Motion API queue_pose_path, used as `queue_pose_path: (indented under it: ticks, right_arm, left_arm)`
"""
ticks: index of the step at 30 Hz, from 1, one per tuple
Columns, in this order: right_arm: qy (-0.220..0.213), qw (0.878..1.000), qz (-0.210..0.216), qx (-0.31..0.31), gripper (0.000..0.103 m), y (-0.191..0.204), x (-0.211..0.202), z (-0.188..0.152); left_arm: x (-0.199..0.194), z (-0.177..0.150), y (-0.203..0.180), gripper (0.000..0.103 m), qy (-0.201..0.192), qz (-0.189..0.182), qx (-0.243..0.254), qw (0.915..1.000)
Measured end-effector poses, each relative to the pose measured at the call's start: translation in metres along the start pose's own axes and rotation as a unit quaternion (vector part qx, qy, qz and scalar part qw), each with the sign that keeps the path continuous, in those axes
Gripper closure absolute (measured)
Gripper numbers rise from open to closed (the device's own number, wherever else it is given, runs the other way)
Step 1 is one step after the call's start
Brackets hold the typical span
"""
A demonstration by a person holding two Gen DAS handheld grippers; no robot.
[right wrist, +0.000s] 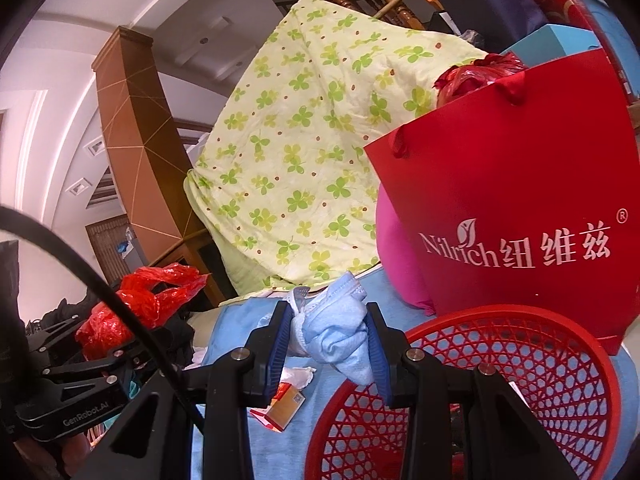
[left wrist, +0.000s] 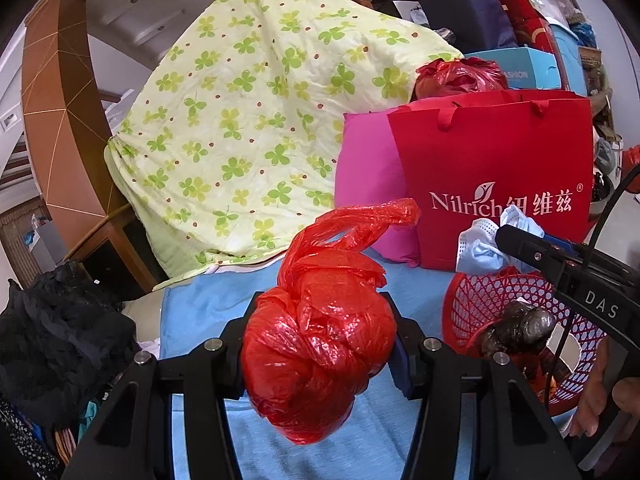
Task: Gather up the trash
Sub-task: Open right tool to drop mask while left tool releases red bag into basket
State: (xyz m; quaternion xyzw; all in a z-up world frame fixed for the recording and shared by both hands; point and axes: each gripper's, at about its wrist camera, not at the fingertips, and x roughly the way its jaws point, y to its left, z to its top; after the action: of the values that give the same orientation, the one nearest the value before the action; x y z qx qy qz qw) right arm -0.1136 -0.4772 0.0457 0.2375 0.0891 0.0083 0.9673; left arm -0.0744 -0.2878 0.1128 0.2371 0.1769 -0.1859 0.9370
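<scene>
Blue sheet (left wrist: pixel 208 300) over cluttered bed — clover quilt (left wrist: pixel 248 120), red gift bag (left wrist: pixel 496 152) behind. Left gripper (left wrist: pixel 320 344) clamps knotted red plastic bag (left wrist: pixel 316 344); right gripper (right wrist: pixel 332 340) pinches blue face mask (right wrist: pixel 336 332) beside red basket (right wrist: pixel 560 360).

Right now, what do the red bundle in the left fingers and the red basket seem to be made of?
Red bundle: thin plastic film, glossy; it is crinkled, slightly translucent, and shows bright glints.
Red basket: moulded plastic, probably rigid; its wall is an even open lattice with a smooth rim.
</scene>
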Motion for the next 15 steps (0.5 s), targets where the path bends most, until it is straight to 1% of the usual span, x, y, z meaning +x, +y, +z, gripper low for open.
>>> queue_pose_path:
  ticks: [15]
  right_arm:
    - [-0.008, 1.000, -0.016, 0.008, 0.063, -0.020, -0.014, 0.004]
  left_arm:
    - [0.005, 0.005, -0.024, 0.047, 0.002, -0.024, 0.015, 0.9996]
